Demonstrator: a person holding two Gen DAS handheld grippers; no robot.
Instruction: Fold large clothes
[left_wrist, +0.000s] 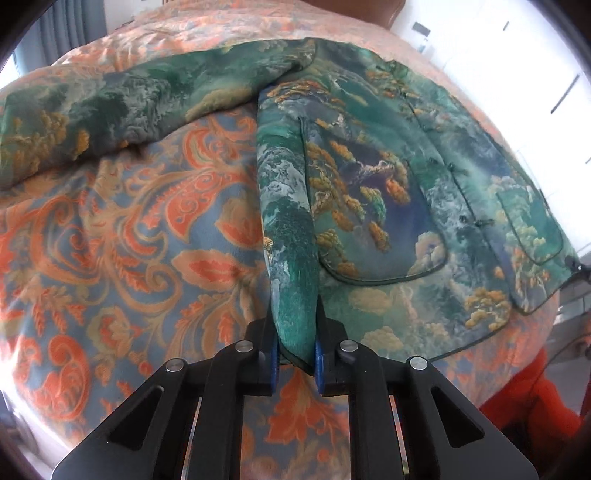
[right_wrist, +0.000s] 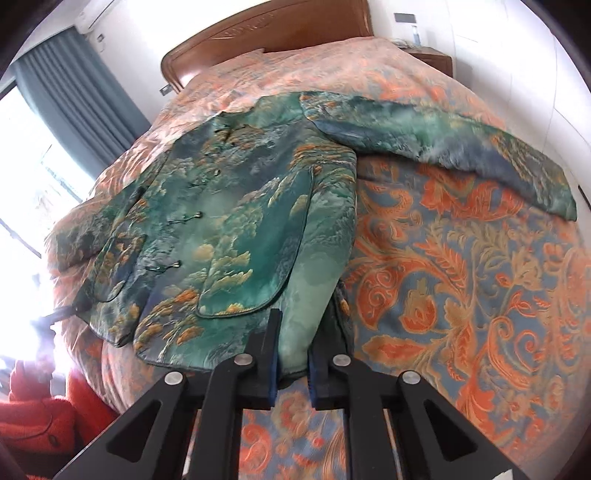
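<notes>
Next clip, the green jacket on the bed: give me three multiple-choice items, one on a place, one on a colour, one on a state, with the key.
1. Where does the jacket lie?
A. on the bedspread
B. on a chair
C. on the floor

2. Which colours pattern the bedspread?
A. plain white
B. orange and blue-grey
C. black and yellow

3. How does the left gripper stand?
A. wide open above the cloth
B. shut on nothing
C. shut on the jacket's hem

Key: 1 A, the jacket is spread flat on the bed cover; 2 B, orange scrolls on blue-grey; 3 C, green cloth sits pinched between its pads, as with the right gripper.
</notes>
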